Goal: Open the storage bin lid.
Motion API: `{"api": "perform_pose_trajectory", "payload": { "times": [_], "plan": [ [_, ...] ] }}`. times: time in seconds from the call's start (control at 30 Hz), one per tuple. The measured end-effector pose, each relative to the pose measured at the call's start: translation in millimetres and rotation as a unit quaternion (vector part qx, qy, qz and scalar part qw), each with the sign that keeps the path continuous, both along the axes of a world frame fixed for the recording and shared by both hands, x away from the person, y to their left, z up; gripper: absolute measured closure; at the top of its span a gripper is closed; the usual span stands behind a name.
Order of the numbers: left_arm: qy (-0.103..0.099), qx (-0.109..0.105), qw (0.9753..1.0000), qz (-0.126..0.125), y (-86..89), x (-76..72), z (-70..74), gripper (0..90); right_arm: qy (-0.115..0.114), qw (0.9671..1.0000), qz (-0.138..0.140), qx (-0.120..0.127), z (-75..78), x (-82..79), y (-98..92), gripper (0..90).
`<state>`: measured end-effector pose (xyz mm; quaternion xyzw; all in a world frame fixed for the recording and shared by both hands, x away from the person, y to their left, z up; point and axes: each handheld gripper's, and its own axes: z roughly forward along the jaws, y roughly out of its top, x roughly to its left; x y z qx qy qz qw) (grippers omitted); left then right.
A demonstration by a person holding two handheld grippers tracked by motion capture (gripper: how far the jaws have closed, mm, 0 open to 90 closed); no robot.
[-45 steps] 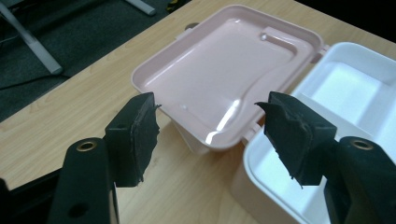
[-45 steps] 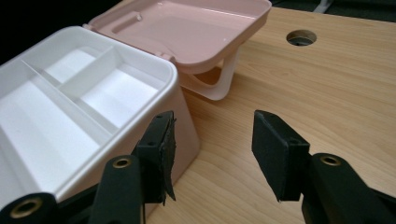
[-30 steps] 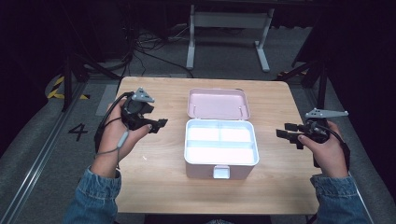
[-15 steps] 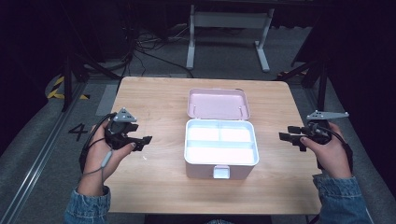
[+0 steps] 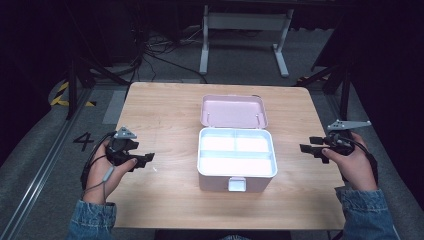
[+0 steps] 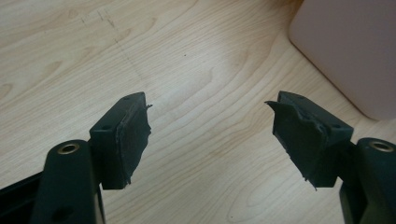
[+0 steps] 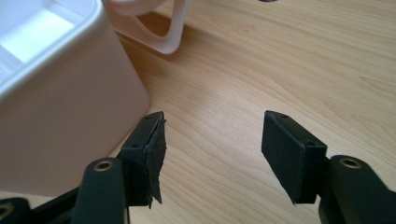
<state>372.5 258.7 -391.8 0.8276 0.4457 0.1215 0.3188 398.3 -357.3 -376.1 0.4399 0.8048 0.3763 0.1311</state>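
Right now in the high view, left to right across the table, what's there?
left gripper → pink box, lid open → right gripper

Blue denim sleeves [image 5: 91, 220]; black left gripper [image 6: 210, 135] and right gripper [image 7: 212, 149], brass screws, frayed pads [image 6: 133, 140].

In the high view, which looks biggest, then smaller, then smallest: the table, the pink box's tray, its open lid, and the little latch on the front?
1. Wooden table, by far the largest.
2. Box tray with its white compartments.
3. Open pink lid, a bit smaller, though it lies farther from the camera, so that gap is unsure.
4. Front latch, the smallest.
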Motion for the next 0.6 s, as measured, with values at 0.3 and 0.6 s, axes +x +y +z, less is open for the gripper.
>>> {"api": "perform_pose_trajectory", "payload": {
  "times": [0.3, 0.6],
  "plan": [
    [0.007, 0.071, 0.9974, 0.006, 5.4, 10.4, -24.9, 24.8, 0.021, 0.9991, -0.003, -0.038, -23.3, 11.0, -5.4, 39.5],
    [0.039, 0.056, 0.9977, -0.004, -0.7, 12.3, -31.6, 23.1, 0.032, 0.9985, -0.010, -0.043, -36.8, 15.6, -6.7, 36.6]
  ]
}}
